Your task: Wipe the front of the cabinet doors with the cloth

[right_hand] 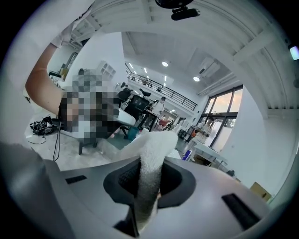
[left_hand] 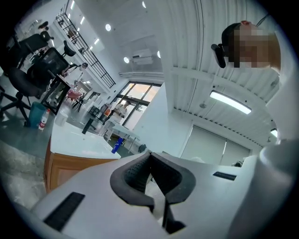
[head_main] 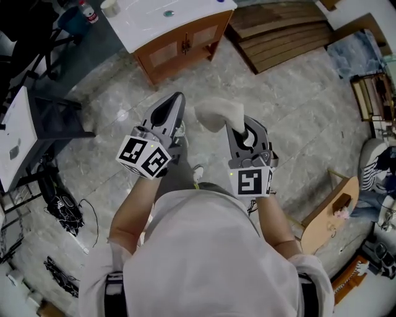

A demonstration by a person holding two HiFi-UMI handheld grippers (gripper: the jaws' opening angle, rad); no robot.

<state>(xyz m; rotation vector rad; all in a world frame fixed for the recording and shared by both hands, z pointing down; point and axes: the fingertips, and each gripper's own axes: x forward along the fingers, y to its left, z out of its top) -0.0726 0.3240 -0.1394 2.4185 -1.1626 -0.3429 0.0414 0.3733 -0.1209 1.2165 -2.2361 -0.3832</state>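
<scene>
A low wooden cabinet [head_main: 179, 46] with two doors and a white top stands on the floor ahead of me, a good way off. It also shows at the lower left in the left gripper view as the cabinet [left_hand: 60, 165]. My right gripper [head_main: 238, 121] is shut on a white cloth [head_main: 216, 114], which sticks up out of its jaws; in the right gripper view the cloth [right_hand: 149, 168] runs straight between the pads. My left gripper [head_main: 176, 99] is shut with nothing in it, held beside the right one at chest height. Both point up and forward.
Stacked wooden planks [head_main: 281, 31] lie right of the cabinet. A dark desk frame [head_main: 55, 117] and cables [head_main: 59, 201] are at the left. Wooden pieces [head_main: 328, 217] and clutter sit at the right. Bottles [head_main: 90, 11] stand by the cabinet's left end.
</scene>
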